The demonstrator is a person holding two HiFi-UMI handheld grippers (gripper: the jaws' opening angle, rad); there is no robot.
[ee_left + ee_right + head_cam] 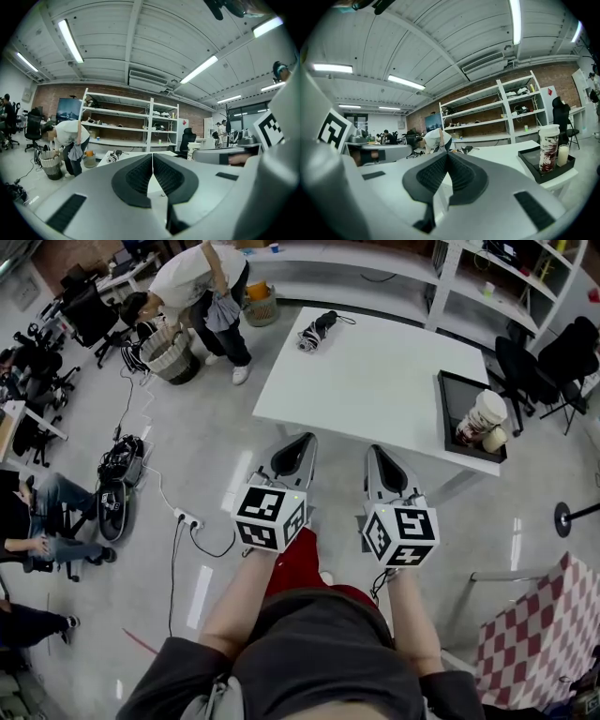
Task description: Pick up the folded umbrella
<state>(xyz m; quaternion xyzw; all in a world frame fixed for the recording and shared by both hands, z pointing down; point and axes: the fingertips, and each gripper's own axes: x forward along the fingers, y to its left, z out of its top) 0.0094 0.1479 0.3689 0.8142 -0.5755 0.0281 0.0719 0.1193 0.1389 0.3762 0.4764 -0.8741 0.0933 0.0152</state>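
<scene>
The folded umbrella (317, 331), black and white with a black handle, lies at the far left corner of the white table (375, 381). It shows small in the left gripper view (112, 156) and the right gripper view (465, 150). My left gripper (307, 437) (152, 154) is held level just short of the table's near edge, jaws shut and empty. My right gripper (372, 448) (447, 153) hangs beside it, also shut with nothing between its pads. Both are well short of the umbrella.
A black tray (452, 395) with a tall cup (480, 415) sits at the table's right edge. A person (202, 282) bends over a basket (169, 354) left of the table. A power strip (187, 518) lies on the floor; chairs (553, 362) stand at the right.
</scene>
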